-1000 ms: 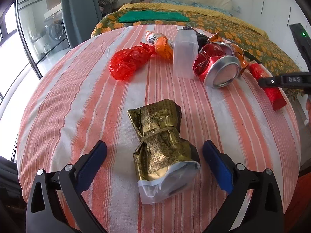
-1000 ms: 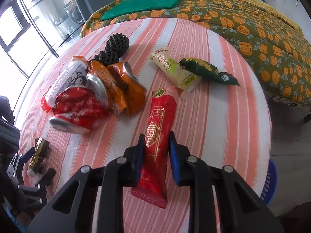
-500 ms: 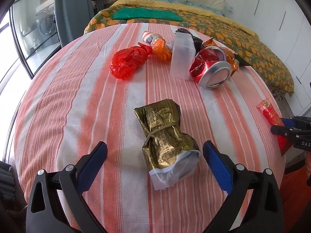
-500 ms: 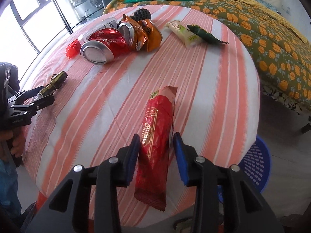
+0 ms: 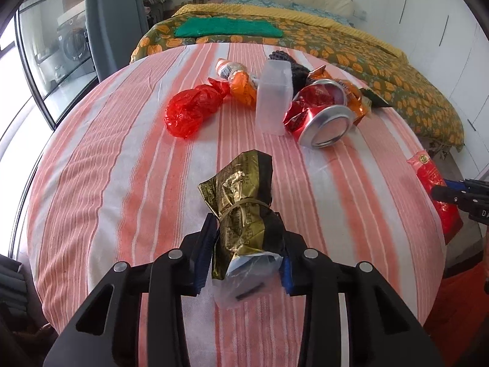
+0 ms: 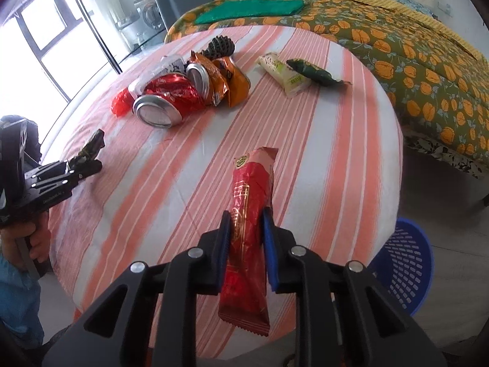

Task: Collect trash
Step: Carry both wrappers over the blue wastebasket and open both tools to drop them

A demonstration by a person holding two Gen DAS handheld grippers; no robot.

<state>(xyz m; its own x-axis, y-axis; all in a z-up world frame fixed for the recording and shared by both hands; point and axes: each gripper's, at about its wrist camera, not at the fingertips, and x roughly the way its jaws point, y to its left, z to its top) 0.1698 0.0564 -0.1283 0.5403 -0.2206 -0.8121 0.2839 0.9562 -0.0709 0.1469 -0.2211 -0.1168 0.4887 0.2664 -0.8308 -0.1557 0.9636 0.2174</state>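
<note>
Our left gripper [image 5: 246, 255] and right gripper [image 6: 246, 252] share one build: matte black angular arms with triangular cut-outs, silver round screw heads, and blue-padded fingers [image 6: 269, 244]. Our left hand [image 6: 29, 240] shows bare skin above a light-blue sleeve [image 6: 16, 299] (white lettering marks the gripper's black body).

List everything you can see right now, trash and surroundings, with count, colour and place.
Gold packet: 1, gold-black, in left gripper.
Red wrapper: 1, red, in right gripper.
Can: 1, red, crushed, in the pile.
Orange bags: orange, count unclear, in the pile.
Red bag: 1, left of pile.
Clear box: 1, upright beside can.
White wrapper: 1, far side.
Green wrapper: 1, touching white wrapper.
Black lump: 1, behind pile.
Table: 1, striped cloth.
Basket: 1, blue, on floor.
Bed: 1, floral cover.
Left gripper: shut.
Right gripper: shut.
</note>
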